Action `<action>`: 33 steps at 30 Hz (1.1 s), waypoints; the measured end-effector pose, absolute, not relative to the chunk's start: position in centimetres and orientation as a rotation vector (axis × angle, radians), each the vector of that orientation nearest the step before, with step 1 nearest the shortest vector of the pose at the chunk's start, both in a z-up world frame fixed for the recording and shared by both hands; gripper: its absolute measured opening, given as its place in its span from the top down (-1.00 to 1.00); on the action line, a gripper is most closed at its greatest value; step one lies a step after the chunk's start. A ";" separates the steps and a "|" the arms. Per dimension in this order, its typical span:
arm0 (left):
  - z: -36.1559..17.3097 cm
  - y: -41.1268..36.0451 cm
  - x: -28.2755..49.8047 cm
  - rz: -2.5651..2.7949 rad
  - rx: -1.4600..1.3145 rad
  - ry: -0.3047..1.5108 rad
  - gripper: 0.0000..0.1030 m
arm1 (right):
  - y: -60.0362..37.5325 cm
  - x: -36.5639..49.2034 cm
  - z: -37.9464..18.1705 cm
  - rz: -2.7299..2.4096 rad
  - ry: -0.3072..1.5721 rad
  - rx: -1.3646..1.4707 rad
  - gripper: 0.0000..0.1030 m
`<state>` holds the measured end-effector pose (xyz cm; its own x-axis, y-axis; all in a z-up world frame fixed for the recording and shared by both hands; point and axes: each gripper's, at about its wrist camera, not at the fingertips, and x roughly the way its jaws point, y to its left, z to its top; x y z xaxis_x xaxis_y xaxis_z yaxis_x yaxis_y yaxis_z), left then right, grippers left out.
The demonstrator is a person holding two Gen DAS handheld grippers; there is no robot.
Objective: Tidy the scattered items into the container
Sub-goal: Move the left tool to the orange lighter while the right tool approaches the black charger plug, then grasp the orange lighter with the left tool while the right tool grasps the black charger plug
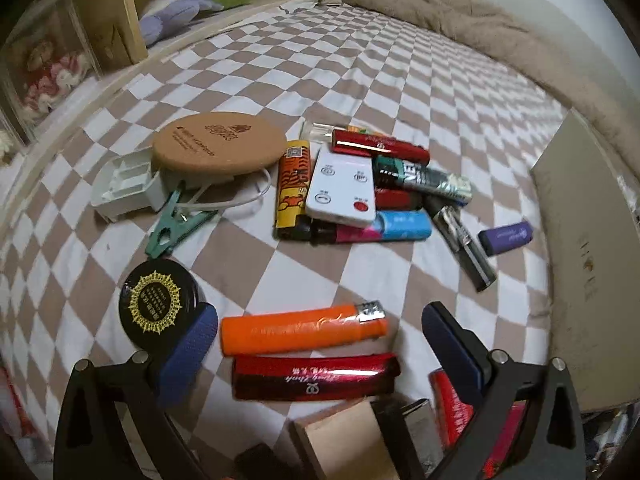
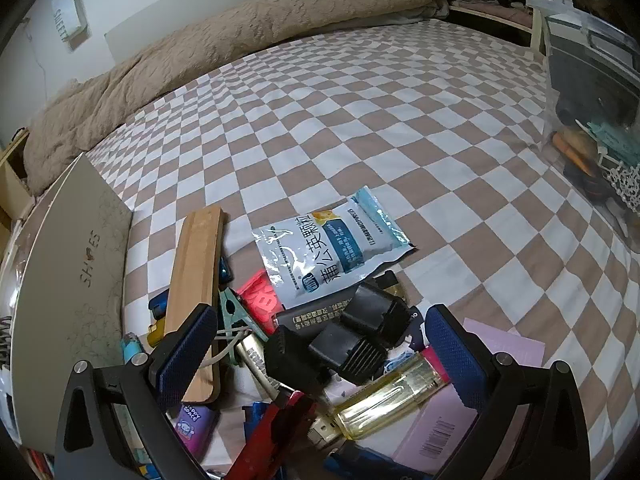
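Between the left gripper (image 1: 316,340) fingers, spread apart and empty: orange lighter (image 1: 300,330), red lighter (image 1: 316,376). Beyond: remote (image 1: 342,188), more lighters, all loose on the bed (image 1: 400,80). Right gripper (image 2: 320,356) fingers likewise apart over clutter; nothing visibly packed. Left of them, box (image 2: 72,264) marked "SHOES".

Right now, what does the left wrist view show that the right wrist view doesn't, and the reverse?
Left wrist only: an orange lighter between the open left claw, a white remote, a round cork disc, a black jar lid.
Right wrist only: a white sachet, a wooden strip, a yellow lighter by the open right claw.
Both: the checkered sheet and beige blanket.
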<state>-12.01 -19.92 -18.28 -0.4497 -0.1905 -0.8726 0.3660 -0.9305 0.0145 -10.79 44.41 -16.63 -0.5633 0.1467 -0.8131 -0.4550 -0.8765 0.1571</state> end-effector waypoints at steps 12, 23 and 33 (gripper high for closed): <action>-19.8 -19.3 -12.5 -2.306 1.435 0.167 -0.92 | 45.1 -9.5 -14.8 2.477 0.626 -1.109 -1.00; -19.1 -19.7 -12.1 -2.331 1.382 0.234 -0.63 | 45.0 -9.5 -14.7 2.497 0.700 -1.160 -0.71; -18.9 -19.1 -12.2 -2.358 1.380 0.269 -0.63 | 47.0 -9.9 -16.9 2.380 0.827 -1.239 -0.18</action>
<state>-12.22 -19.13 -18.91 -0.4369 -0.2364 -0.8679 0.4259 -0.9042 0.0320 -9.89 46.95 -16.86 -0.5662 0.0248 -0.8239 -0.5302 -0.7763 0.3409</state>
